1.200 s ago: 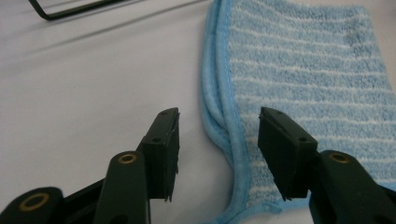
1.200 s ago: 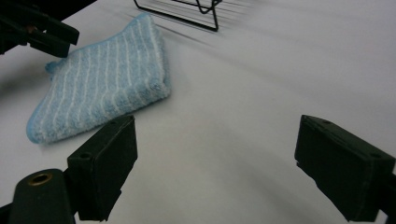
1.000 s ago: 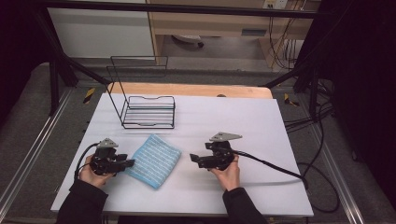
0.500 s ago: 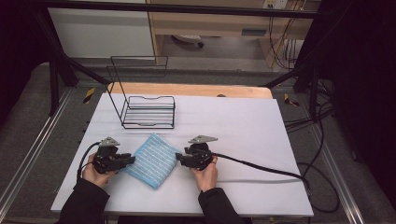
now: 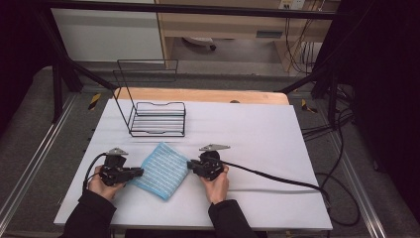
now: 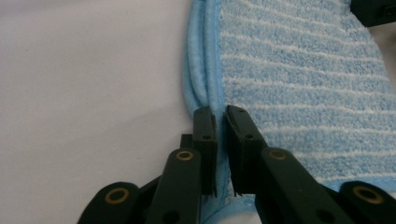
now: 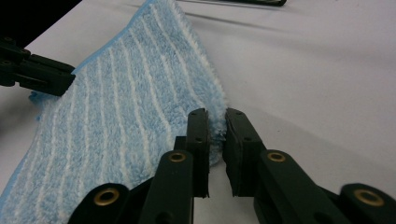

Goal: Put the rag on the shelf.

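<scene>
A folded light-blue cloth with white stripes lies on the white table between my two grippers. My left gripper is shut on the cloth's left hemmed edge, its jaws pinching the doubled border. My right gripper is shut on the cloth's fluffy right edge. In the right gripper view the left gripper shows at the cloth's far corner. A hand holds each gripper from the near side.
A black wire rack stands behind the cloth at the back left of the table. A black cable trails right from the right gripper. A wooden strip runs along the table's far edge.
The right gripper has moved left across the table to the cloth's right edge and shut on it. The left gripper has crept right onto the cloth's left edge.
</scene>
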